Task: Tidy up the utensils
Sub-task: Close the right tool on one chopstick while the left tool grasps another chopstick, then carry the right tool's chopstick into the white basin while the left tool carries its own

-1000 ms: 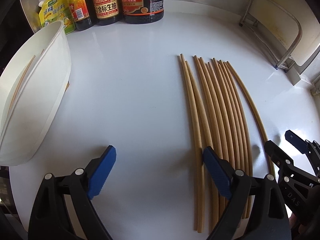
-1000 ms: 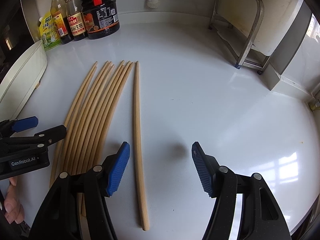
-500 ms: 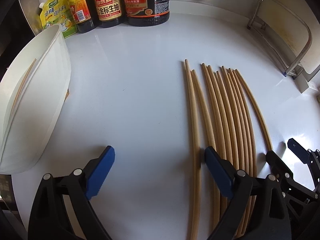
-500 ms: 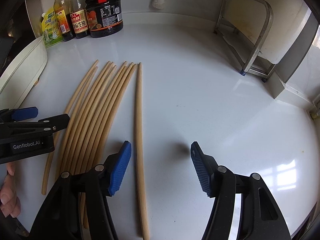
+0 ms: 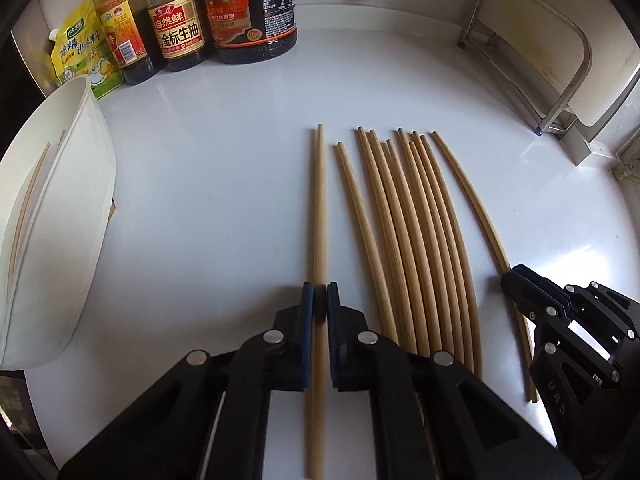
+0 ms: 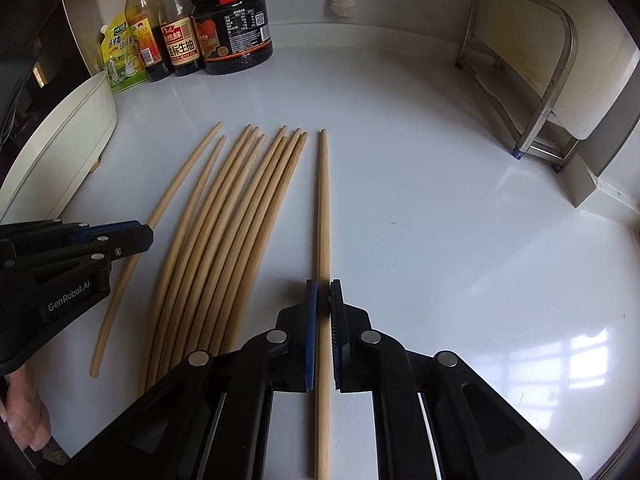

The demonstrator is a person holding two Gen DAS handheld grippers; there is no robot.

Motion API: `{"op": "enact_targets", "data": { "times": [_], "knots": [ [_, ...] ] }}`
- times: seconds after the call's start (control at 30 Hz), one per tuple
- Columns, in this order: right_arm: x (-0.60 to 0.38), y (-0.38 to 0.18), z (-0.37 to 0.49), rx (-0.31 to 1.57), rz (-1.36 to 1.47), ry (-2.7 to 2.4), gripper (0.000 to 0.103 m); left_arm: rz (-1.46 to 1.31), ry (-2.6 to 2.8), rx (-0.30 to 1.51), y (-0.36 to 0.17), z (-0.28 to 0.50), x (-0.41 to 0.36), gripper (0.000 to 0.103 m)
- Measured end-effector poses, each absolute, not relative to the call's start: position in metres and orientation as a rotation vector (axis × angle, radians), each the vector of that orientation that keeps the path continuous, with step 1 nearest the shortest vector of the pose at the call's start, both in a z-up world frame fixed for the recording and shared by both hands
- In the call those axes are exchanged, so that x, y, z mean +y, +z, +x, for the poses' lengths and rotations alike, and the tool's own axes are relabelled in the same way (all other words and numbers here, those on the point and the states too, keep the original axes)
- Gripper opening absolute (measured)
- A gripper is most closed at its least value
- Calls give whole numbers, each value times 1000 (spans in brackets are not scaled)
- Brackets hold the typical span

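Several wooden chopsticks (image 5: 404, 232) lie side by side on the white counter (image 5: 208, 200). My left gripper (image 5: 319, 292) grips the leftmost chopstick (image 5: 318, 208), its jaws closing with the blue pads pressed on both sides. My right gripper (image 6: 323, 290) is likewise closing on the rightmost chopstick (image 6: 323, 200), pads against it. Each view shows the other gripper at its edge: the right gripper (image 5: 510, 278) and the left gripper (image 6: 146, 236). Between them lies the chopstick row (image 6: 232, 220). A white oblong container (image 5: 80, 184) at the left holds a chopstick (image 5: 28, 200).
Sauce bottles (image 5: 180, 20) and a yellow-green pouch (image 5: 80, 56) stand along the back wall. A metal rack (image 5: 560, 60) sits at the back right. A person's fingers (image 6: 24, 412) show at the lower left of the right wrist view.
Both grippers went from wide open to shut, each on one outer chopstick. The left one shifted right over the leftmost chopstick; the right one shifted left over the rightmost.
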State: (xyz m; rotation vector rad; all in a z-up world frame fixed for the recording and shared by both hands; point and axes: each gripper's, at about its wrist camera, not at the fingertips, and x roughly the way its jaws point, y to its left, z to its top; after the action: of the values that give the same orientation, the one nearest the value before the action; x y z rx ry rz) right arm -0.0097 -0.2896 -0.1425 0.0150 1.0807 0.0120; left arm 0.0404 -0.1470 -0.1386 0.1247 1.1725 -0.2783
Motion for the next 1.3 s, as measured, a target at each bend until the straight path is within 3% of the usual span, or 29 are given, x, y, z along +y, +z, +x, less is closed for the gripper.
{"op": "enact_targets", "data": {
  "times": [0.43,0.87,1.3],
  "knots": [
    [-278,-81,-20,1026,184,4,6,119,-334,1122,-74,37,-100,7],
    [-156,-14,38,945,180,218,6,64,-184,985,4,72,27,7],
    [-7,-44,117,1037,86,392,6,32,-68,1072,-37,118,137,8]
  ]
}}
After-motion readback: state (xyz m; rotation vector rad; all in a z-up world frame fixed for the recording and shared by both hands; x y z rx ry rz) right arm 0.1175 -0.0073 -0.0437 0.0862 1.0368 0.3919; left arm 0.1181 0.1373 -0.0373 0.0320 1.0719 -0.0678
